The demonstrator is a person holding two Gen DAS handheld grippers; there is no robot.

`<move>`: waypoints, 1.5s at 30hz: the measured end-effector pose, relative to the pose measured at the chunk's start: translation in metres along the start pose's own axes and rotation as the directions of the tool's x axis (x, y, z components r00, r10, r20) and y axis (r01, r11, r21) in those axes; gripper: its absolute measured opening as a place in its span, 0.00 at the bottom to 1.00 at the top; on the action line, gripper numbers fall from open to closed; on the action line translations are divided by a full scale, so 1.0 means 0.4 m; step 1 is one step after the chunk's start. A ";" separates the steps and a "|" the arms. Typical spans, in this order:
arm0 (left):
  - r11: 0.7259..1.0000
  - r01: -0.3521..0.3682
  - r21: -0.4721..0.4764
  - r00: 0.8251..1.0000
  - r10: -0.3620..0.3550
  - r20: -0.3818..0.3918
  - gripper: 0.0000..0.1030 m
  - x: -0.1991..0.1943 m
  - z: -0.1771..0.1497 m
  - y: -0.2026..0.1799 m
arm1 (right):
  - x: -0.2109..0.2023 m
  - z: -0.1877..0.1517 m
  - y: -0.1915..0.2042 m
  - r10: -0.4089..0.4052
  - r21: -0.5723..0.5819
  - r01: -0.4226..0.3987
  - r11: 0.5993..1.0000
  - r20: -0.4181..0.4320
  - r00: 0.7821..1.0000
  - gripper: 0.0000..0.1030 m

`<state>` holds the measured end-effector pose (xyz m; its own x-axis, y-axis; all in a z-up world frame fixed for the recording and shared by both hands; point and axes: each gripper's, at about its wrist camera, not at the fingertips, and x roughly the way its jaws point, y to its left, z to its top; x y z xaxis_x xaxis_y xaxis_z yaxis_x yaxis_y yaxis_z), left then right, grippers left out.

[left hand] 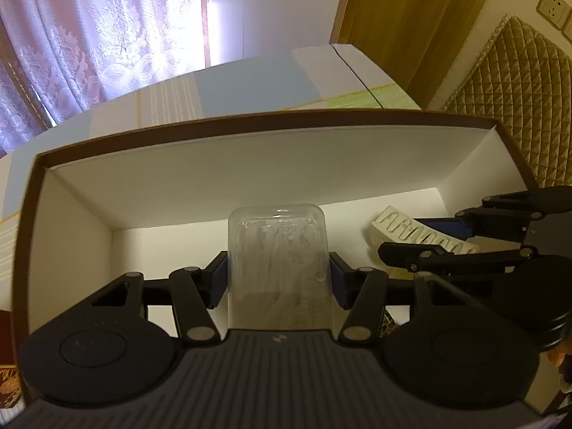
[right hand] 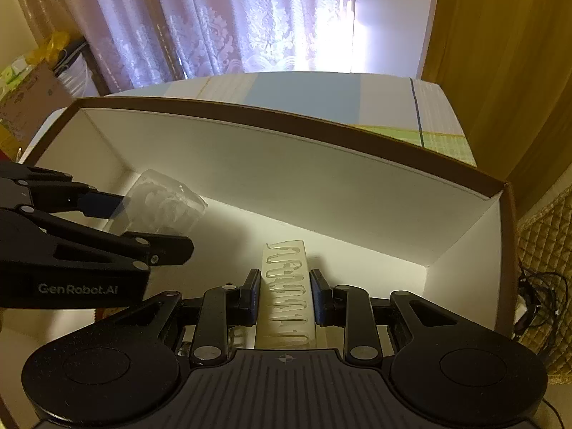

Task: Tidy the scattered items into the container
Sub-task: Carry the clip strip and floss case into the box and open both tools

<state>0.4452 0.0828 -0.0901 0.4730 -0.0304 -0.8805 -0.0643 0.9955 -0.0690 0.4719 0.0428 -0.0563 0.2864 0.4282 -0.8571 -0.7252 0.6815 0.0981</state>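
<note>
Both loaded tools inside box (left hand: 250, 132) walls

The left wrist camera sits just behind its own fingers, looking forward and slightly down into the white-lined cardboard box (left hand: 250, 164), close to its near edge, toward the far wall and the curtain (left hand: 89, 35) beyond; the right wrist camera looks the same way from further right, equally near; both views share the box's far wall and brown rim, the striped bed cover (right hand: 307, 96) behind, and each other's gripper.
</note>
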 end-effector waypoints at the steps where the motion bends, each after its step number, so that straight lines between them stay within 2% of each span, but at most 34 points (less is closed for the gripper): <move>1: 1.000 -0.003 -0.001 1.000 0.003 -0.007 0.51 0.009 0.002 0.000 | 0.002 0.000 0.000 0.000 0.002 0.000 1.000 -0.001 1.000 0.30; 4: 1.000 0.003 -0.002 1.000 -0.003 -0.020 0.51 0.026 0.004 0.000 | 0.006 -0.001 0.000 -0.005 -0.003 0.005 1.000 0.003 1.000 0.31; 6: 1.000 0.006 -0.018 1.000 -0.007 -0.019 0.51 0.027 0.001 0.007 | 0.002 -0.001 0.000 -0.019 -0.013 0.019 1.000 0.001 1.000 0.49; 7: 1.000 -0.006 -0.027 1.000 0.005 -0.014 0.51 0.024 0.000 0.013 | -0.002 0.000 -0.001 -0.054 -0.018 0.054 0.998 0.008 0.999 0.72; 10: 0.999 -0.009 -0.046 1.000 0.009 -0.006 0.58 0.012 0.000 0.033 | -0.023 -0.011 -0.010 0.007 -0.015 -0.006 1.000 0.033 0.999 0.85; 13: 0.999 -0.010 -0.041 1.000 0.010 0.001 0.59 -0.008 -0.006 0.040 | -0.047 -0.024 0.006 0.001 -0.069 0.002 0.998 0.037 0.999 0.86; 15: 0.999 -0.022 -0.036 1.000 0.022 0.003 0.62 -0.020 -0.012 0.043 | -0.066 -0.039 0.006 0.003 -0.098 0.000 0.995 0.036 0.999 0.92; 19: 0.999 -0.027 -0.035 1.000 0.027 0.002 0.63 -0.043 -0.022 0.046 | -0.101 -0.049 0.025 0.019 -0.126 -0.015 0.992 0.031 0.999 0.93; 21: 0.999 -0.032 -0.031 0.999 0.033 0.006 0.68 -0.058 -0.034 0.045 | -0.115 -0.059 0.035 0.024 -0.132 -0.019 0.991 0.035 0.999 0.93; 30: 0.997 -0.070 -0.018 0.997 0.070 0.022 0.79 -0.133 -0.078 0.027 | -0.164 -0.098 0.074 0.021 -0.105 -0.013 0.994 0.073 0.997 0.93; 45: 0.996 -0.080 -0.027 0.994 0.082 0.078 0.87 -0.302 -0.159 -0.027 | -0.278 -0.162 0.083 -0.012 -0.042 0.018 0.999 0.141 0.990 0.93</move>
<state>0.3329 0.0701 -0.0126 0.5333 0.0587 -0.8439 -0.1259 0.9920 -0.0106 0.3754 -0.0206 0.0097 0.3809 0.4995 -0.7781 -0.7458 0.6634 0.0608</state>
